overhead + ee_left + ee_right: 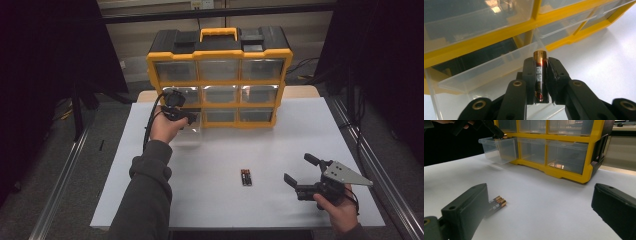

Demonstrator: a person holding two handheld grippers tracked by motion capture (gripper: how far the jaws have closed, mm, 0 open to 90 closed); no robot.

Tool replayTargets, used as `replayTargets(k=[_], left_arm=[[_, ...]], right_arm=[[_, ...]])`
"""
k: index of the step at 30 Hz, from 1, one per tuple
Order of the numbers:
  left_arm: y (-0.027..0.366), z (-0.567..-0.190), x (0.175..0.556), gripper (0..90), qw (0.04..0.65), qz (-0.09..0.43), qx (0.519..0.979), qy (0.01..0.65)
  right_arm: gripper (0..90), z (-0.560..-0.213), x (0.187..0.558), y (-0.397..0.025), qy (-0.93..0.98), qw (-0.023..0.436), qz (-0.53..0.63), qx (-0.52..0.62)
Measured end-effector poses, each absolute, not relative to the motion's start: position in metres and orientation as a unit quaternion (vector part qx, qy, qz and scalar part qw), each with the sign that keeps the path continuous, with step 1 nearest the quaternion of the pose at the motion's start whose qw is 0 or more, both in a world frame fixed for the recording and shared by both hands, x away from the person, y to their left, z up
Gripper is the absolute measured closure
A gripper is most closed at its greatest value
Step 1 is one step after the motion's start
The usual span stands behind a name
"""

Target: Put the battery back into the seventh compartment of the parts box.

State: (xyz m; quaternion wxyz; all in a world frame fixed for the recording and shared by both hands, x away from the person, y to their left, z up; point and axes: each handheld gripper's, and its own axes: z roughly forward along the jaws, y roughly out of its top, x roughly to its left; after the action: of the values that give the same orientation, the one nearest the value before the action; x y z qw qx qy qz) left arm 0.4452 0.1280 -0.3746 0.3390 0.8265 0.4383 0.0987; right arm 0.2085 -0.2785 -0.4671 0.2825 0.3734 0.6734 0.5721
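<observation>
Clamping battery (pixel 540 75) | left hand-held gripper (pixel 541 77) | right hand-held gripper (pixel 301 173) wide open, empty

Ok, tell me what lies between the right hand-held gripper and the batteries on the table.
Nothing: in the high view, bare white table separates the right hand-held gripper from the batteries.

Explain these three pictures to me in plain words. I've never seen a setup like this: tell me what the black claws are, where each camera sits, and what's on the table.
There is no robot here: a person holds a two-jaw hand tool in each hand. One picture looks down from above the table; the other two come from cameras riding on each tool, looking along its jaws.

The left gripper is clamped on a battery, held over the pulled-out clear drawer of a yellow and black drawer cabinet. The right gripper waits open above the white table. Two more batteries lie side by side on the table.
</observation>
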Motion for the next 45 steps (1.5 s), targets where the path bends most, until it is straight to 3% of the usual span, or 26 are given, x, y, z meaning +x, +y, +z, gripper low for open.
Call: replayTargets(k=[2, 4, 14, 18, 24, 31, 45], left_arm=[[0.129, -0.377, 0.446, 75.7, 0.349, 0.095, 0.823, 0.438], [0.130, -0.377, 0.446, 68.0, 0.364, 0.093, 0.817, 0.438], [0.128, -0.365, 0.430, 47.1, 0.393, 0.100, 0.808, 0.428], [0.123, -0.360, 0.420, 35.4, 0.404, 0.089, 0.815, 0.406], [0.113, -0.356, 0.404, 24.8, 0.428, 0.082, 0.824, 0.362], [0.098, -0.365, 0.388, 18.0, 0.442, 0.073, 0.836, 0.317], [0.077, -0.390, 0.363, 15.4, 0.446, 0.046, 0.848, 0.282]], right_arm=[[1.1, -0.467, 0.208, -0.279, 0.674, 0.282, 0.572, 0.372], [1.2, -0.467, 0.208, -0.279, 0.674, 0.281, 0.572, 0.372], [1.2, -0.467, 0.208, -0.279, 0.672, 0.283, 0.573, 0.374], [1.2, -0.467, 0.208, -0.279, 0.674, 0.283, 0.573, 0.372], [1.3, -0.467, 0.208, -0.279, 0.673, 0.284, 0.572, 0.373], [1.3, -0.467, 0.208, -0.279, 0.673, 0.283, 0.573, 0.373], [1.4, -0.467, 0.208, -0.279, 0.674, 0.283, 0.573, 0.371]])
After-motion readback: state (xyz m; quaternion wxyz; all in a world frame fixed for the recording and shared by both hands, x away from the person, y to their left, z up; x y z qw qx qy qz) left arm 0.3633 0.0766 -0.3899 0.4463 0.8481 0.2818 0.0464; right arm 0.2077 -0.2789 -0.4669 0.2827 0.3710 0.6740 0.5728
